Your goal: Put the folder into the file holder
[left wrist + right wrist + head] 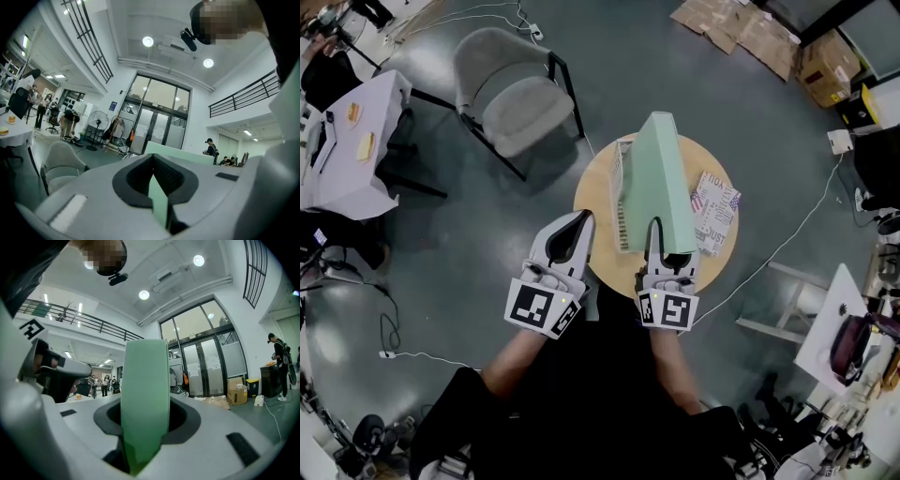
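Observation:
The pale green folder (661,178) stands upright over the round wooden table (592,187), tilted a little away from me. My right gripper (661,239) is shut on its near bottom edge; in the right gripper view the folder (145,390) fills the gap between the jaws. A wire mesh file holder (622,202) stands on the table just left of the folder. My left gripper (579,223) hovers at the table's near left edge, jaws together and apart from the folder. A thin green strip shows in its jaw slit (157,187); the folder's top edge (183,152) is visible beyond.
A patterned booklet (714,211) lies on the table right of the folder. A grey chair (511,94) stands behind the table to the left, with a white table (347,150) farther left. Flattened cardboard (741,28) and cables lie on the floor.

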The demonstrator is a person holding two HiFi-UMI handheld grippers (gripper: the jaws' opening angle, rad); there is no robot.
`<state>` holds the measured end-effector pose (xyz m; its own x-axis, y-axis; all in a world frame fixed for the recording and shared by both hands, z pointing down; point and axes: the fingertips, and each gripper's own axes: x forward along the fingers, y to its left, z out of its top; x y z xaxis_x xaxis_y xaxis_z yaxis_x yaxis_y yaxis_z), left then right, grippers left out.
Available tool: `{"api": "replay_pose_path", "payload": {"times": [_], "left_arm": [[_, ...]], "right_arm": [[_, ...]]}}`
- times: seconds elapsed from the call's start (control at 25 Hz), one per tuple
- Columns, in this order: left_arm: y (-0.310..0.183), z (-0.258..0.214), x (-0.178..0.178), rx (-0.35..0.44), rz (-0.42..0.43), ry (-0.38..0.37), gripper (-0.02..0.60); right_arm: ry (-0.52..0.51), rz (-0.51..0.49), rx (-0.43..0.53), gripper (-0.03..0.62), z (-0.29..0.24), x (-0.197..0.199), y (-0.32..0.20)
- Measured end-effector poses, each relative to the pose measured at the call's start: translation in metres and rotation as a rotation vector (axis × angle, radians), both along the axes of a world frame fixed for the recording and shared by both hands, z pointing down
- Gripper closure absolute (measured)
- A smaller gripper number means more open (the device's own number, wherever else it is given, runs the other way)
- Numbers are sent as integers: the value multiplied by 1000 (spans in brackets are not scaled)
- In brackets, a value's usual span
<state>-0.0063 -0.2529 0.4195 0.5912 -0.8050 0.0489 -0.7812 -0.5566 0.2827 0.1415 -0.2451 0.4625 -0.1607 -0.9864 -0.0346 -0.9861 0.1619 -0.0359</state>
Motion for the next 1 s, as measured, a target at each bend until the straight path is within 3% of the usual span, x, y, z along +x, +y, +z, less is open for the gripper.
{"api": "replay_pose_path", "payload": {"times": [1.0], "left_arm": [[3,2,1,-1,0,6,578]], "right_arm": [[18,-23,-38,445,24,-5,2]]}}
